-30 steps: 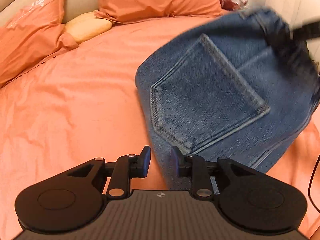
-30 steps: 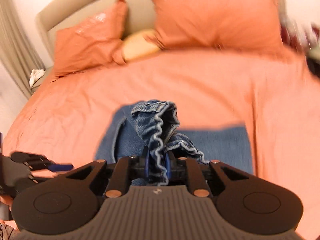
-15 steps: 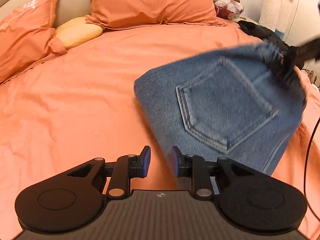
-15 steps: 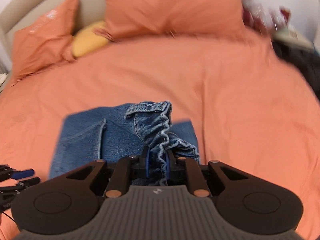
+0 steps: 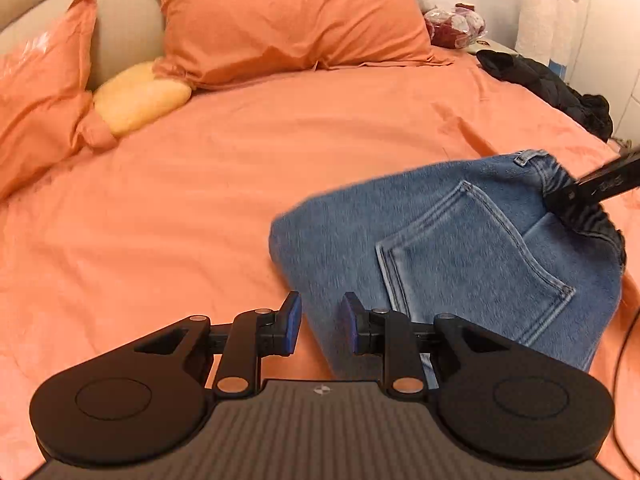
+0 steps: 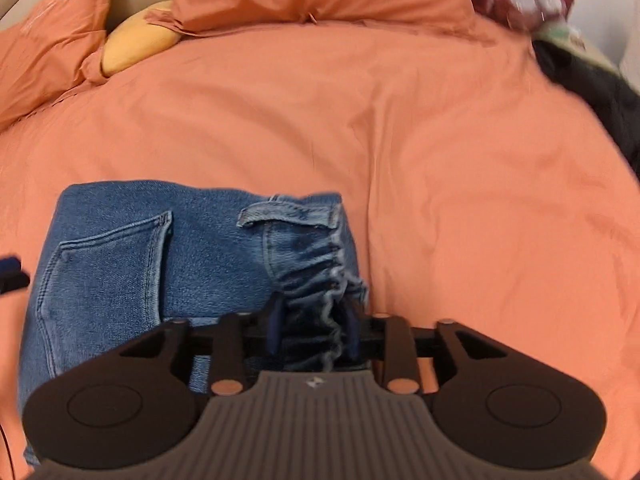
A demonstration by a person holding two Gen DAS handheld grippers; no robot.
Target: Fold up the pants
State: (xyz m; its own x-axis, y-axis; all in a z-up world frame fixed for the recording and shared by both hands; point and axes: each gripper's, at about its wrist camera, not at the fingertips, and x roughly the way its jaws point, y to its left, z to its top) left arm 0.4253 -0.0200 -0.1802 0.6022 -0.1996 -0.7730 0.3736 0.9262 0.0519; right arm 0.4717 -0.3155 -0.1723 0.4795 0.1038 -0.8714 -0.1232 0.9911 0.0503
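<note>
Blue jeans, folded into a short stack with a back pocket on top, lie on the orange bed sheet. My right gripper points down at the gathered waistband. Its jaws are opening, and the waistband stands loosely between them with the pads parted from it. In the left wrist view its dark fingers show at the jeans' far right corner. My left gripper hovers open over the jeans' near left edge and holds nothing. Its tip shows at the left edge of the right wrist view.
Two orange pillows and a yellow cushion lie at the headboard. A black garment lies on the bed's right edge, with a white plush toy and a bag of small items behind it. A thin cable hangs at right.
The jeans have come down from hanging in the air to lying flat on the sheet. My right gripper sank with the waistband and its jaws have parted. The left gripper drifted sideways.
</note>
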